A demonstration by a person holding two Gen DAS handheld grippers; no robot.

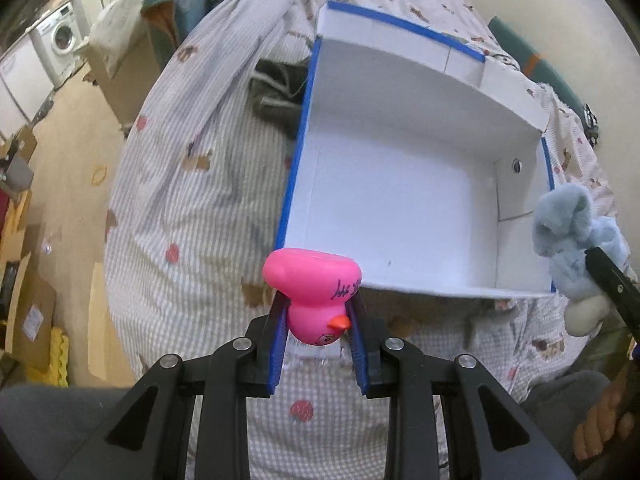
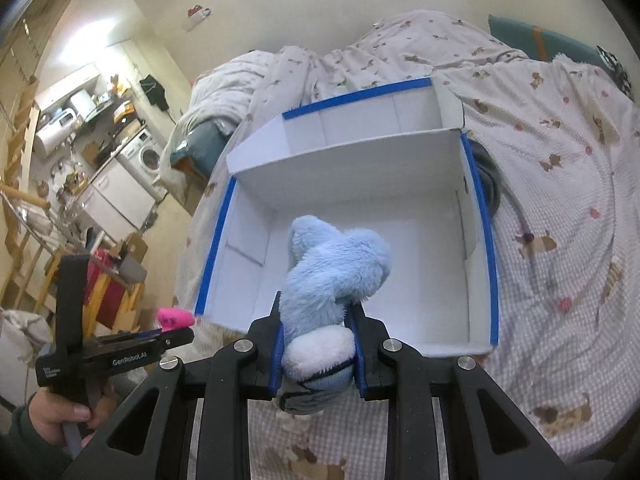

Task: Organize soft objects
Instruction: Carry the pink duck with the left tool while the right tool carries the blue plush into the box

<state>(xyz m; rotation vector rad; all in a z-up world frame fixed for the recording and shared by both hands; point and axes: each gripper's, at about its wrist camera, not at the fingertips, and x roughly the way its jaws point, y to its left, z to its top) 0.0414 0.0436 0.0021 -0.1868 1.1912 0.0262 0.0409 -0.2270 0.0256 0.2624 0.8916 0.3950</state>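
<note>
My left gripper (image 1: 318,312) is shut on a pink rubber duck (image 1: 314,286), held upside down just short of the near left corner of the white box (image 1: 384,200) with blue-taped rims. My right gripper (image 2: 318,320) is shut on a light blue plush toy (image 2: 332,276) with a white part, held over the box's near edge (image 2: 360,340). The box shows nothing inside. The plush also shows at the right in the left wrist view (image 1: 572,240); the duck shows at the left in the right wrist view (image 2: 175,318).
The box lies on a bed with a patterned checked duvet (image 1: 192,208). A dark cloth (image 1: 276,92) lies against the box's left side. Cardboard boxes (image 1: 32,312) and a washing machine (image 1: 60,38) stand on the floor to the left.
</note>
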